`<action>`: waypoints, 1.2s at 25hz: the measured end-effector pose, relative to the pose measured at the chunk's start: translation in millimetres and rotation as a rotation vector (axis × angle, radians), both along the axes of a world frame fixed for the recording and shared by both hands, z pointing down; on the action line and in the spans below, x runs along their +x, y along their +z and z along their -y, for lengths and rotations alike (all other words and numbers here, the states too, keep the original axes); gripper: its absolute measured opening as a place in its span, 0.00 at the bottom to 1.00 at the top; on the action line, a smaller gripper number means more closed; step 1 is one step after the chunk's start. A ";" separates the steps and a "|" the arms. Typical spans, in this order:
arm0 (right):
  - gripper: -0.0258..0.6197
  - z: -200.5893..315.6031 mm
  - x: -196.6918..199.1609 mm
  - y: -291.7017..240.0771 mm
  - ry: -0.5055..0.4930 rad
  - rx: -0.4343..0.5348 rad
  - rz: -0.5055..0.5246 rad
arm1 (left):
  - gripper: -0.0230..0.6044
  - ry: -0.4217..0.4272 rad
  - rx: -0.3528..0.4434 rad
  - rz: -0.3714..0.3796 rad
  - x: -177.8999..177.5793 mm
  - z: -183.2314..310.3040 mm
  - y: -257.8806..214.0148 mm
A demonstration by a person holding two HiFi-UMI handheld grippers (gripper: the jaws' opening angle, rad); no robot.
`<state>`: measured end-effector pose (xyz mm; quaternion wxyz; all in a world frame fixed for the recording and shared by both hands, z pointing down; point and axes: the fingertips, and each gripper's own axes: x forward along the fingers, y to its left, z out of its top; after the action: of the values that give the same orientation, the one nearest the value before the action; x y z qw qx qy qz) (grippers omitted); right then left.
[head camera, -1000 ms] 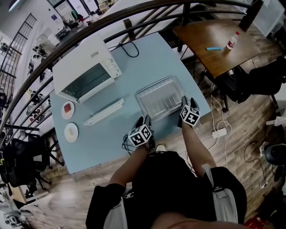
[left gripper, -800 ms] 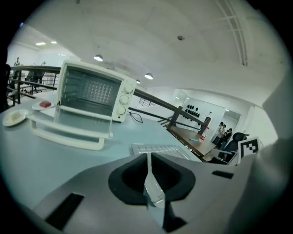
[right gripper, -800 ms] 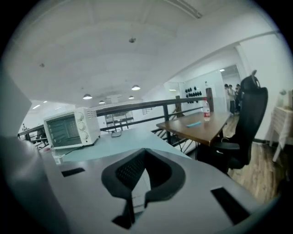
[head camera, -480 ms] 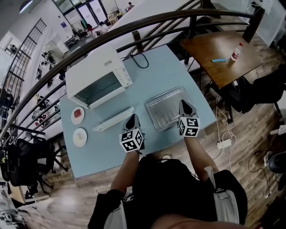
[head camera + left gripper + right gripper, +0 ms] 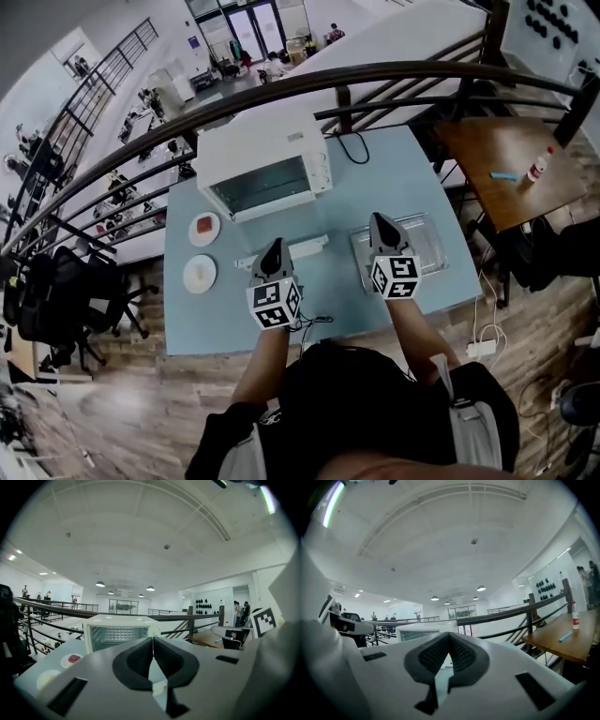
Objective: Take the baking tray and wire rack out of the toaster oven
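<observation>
The white toaster oven (image 5: 267,164) stands at the back of the light-blue table (image 5: 187,319), its glass front facing me. The metal baking tray (image 5: 429,234) lies on the table at the right, faint wire rack bars (image 5: 419,253) inside it, partly hidden behind my right gripper (image 5: 377,218). That gripper is shut and empty, held up in the air above the tray's left part. My left gripper (image 5: 275,243) is also shut and empty, raised over the table's middle. Both point level toward the oven (image 5: 117,633) (image 5: 423,632), with shut tips at the left gripper (image 5: 153,641) and right gripper (image 5: 449,638).
A long white strip (image 5: 307,247) lies on the table between the grippers. Two small plates, one with a red item (image 5: 204,228) and one white (image 5: 199,273), sit at the left. A dark railing (image 5: 375,75) runs behind the table. A wooden table (image 5: 511,173) with a bottle (image 5: 537,169) stands at the right.
Both grippers rose from the tray's near edge and the table front, and now point level at the oven. The tray stays on the table. The head view tilted upward.
</observation>
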<state>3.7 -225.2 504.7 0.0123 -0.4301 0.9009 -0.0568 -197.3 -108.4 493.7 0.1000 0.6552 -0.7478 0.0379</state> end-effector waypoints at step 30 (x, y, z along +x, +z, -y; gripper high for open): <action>0.04 -46.0 -172.3 -36.8 -0.295 0.065 0.005 | 0.06 -0.141 0.065 -0.045 -112.1 -52.9 -22.3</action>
<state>-168.6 -179.2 467.9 0.0201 -0.2924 0.9556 -0.0297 -309.4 -55.4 471.4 0.0982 0.6046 -0.7904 -0.0082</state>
